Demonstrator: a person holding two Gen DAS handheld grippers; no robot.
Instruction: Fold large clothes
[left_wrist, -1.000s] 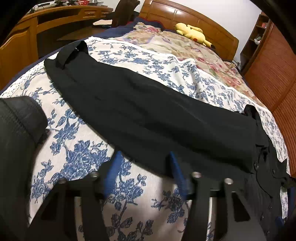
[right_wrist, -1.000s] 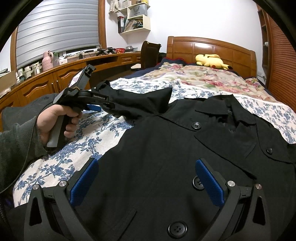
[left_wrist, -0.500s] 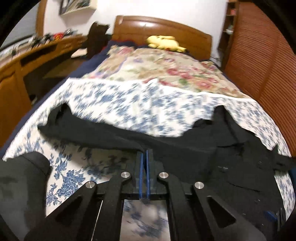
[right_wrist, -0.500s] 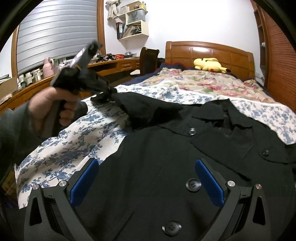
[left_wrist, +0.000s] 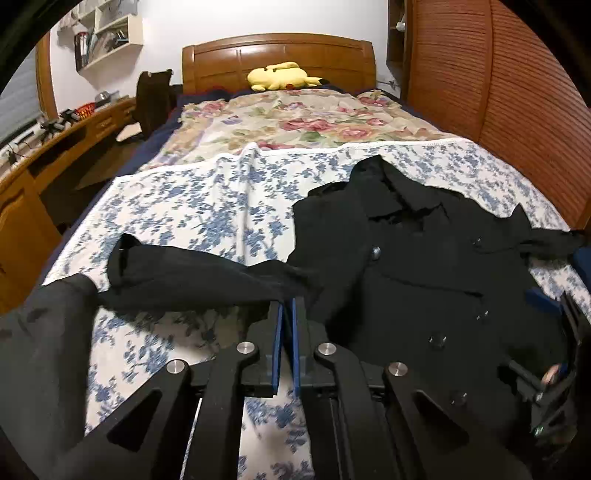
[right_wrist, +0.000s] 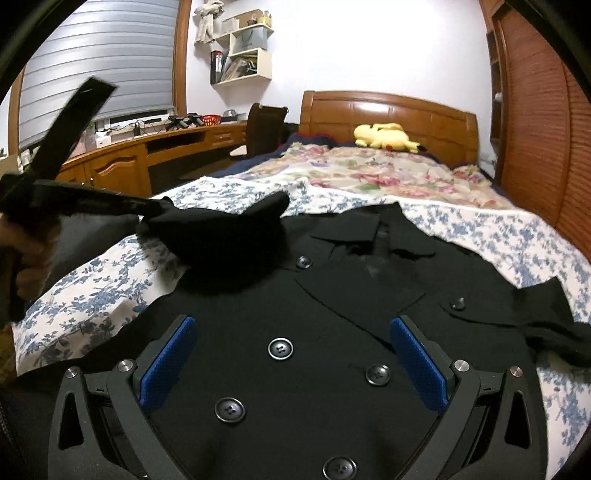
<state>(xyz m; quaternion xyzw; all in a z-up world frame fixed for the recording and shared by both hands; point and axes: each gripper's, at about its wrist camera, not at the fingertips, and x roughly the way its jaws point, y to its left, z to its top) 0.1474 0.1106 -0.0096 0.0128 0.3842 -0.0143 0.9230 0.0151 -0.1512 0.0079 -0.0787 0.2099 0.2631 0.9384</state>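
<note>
A black double-breasted coat (left_wrist: 424, 280) lies front up on the blue-flowered sheet (left_wrist: 207, 206), collar toward the headboard. My left gripper (left_wrist: 287, 306) is shut on the coat's left sleeve (left_wrist: 192, 277) and holds it lifted off the bed, the cuff hanging at the left. In the right wrist view the sleeve (right_wrist: 229, 236) is raised over the coat's chest, held by the left gripper (right_wrist: 147, 208). My right gripper (right_wrist: 291, 354) is open and empty, hovering over the coat's buttoned front (right_wrist: 332, 332).
A yellow plush toy (left_wrist: 280, 75) sits by the wooden headboard (left_wrist: 277, 51) on a flowered quilt (left_wrist: 295, 118). A wooden desk (right_wrist: 147, 155) and a chair (right_wrist: 264, 125) stand to the left of the bed. A slatted wooden wardrobe (left_wrist: 498, 92) stands to the right.
My left gripper closed on the sleeve, lifted it and carried it right toward the coat's body. My right gripper stayed open over the coat front.
</note>
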